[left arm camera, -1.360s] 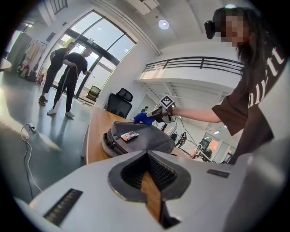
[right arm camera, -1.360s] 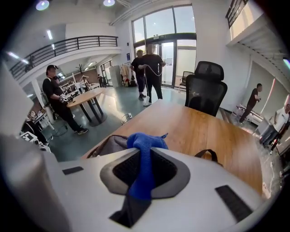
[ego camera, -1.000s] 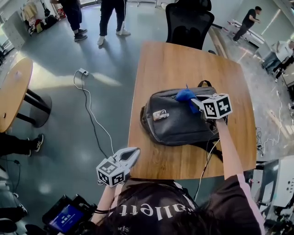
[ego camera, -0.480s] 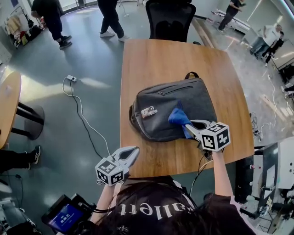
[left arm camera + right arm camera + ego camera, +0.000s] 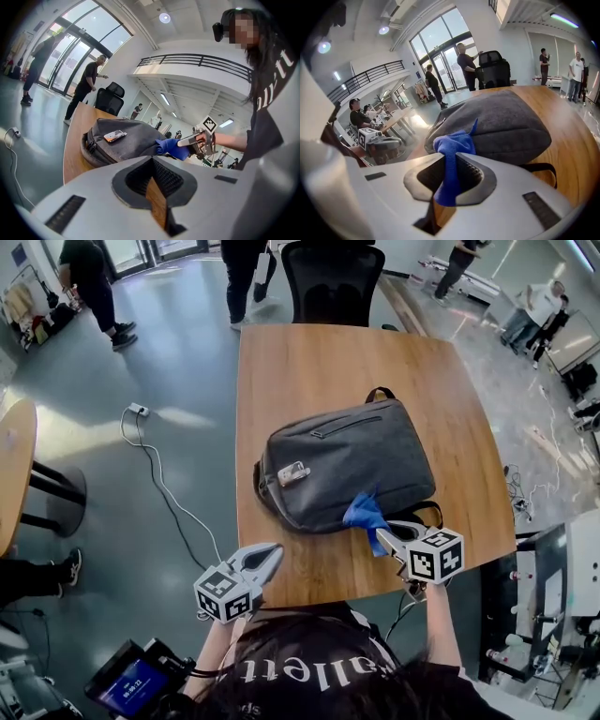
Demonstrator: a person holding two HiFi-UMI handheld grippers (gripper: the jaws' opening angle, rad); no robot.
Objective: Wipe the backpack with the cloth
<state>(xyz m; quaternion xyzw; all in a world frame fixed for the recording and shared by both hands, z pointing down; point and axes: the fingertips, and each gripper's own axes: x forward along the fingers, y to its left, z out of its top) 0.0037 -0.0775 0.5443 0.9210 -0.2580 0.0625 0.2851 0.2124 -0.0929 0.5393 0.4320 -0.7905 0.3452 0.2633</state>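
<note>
While right tool (image 5: 382, 536) pinches cloth (image 5: 364, 514), backpack (image 5: 347, 460) lies crosswise, handle (image 5: 380, 390) pointing away.

Backpack (image 5: 347, 460): grey woven fabric, matt. Cloth (image 5: 366, 514): blue, soft, fuzzy nap. Table (image 5: 319, 362): smooth wood, satin sheen. Floor (image 5: 187, 334): glossy, reflective.

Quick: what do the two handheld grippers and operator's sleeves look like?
Both alike: left gripper and right gripper have pale grey plastic fingers with dark ribbed pads, each with a white cube of black square markers. Thin dark cable hangs below the right one. Operator wears a black short-sleeved T-shirt with white lettering.
</note>
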